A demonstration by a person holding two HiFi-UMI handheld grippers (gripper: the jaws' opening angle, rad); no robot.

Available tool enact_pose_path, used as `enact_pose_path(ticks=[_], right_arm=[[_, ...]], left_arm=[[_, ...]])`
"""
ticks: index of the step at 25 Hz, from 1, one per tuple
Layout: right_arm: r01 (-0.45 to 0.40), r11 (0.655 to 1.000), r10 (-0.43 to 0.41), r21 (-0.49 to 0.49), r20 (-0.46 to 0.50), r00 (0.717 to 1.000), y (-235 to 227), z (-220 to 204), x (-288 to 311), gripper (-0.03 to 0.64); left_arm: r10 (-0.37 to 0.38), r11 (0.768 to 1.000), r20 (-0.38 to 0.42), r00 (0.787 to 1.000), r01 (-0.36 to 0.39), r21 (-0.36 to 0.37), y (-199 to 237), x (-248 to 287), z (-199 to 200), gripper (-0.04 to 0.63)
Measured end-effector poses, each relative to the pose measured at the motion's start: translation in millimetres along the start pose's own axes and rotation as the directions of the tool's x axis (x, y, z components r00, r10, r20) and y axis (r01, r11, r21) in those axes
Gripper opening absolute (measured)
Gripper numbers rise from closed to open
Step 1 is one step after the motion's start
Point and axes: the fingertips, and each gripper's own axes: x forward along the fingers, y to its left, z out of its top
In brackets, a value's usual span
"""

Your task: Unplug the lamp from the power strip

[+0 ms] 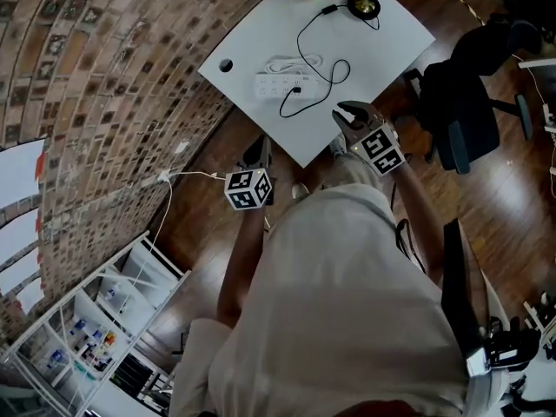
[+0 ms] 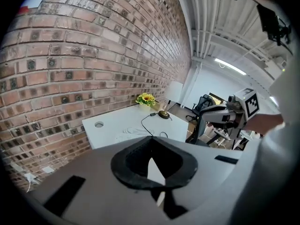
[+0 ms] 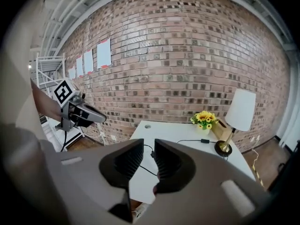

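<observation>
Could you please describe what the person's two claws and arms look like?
The left claw and the right claw look alike: a pale grey shell ending in two black ribbed pads. Each carries a white cube with black square markers. The person wears a light beige top; no sleeve covers the forearms.

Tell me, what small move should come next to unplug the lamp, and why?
Probably reach the right gripper forward and down to the black plug in the power strip. Its jaws stand apart with nothing between them, and it hovers by the near edge of the table, short of the plug.
</observation>
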Motion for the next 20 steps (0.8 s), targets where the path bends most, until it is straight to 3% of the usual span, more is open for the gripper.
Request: enact_pose_path(ticks=[8,16,20], right_arm=[[-0.085,0.995,0.083,-0.059,-0.036,0.996,-39,7,31,0.06],[-0.186,0.98,0.182,-0.067,-0.064,0.981,-69,-20,68,0.048],[-0.229,0.97,0.216,-0.084,-0.139,0.966,-80,-48,92,0.046]], left_arm=[[0.067,0.997,-0.053,0.996,-0.069,-0.034,2,31,9,0.006],[0.139,0.98,-0.086,0.987,-0.15,-0.132,4,55,20,0.006],[0.167,0.973,-0.094,0.981,-0.179,-0.143,6,64,24,0.006]])
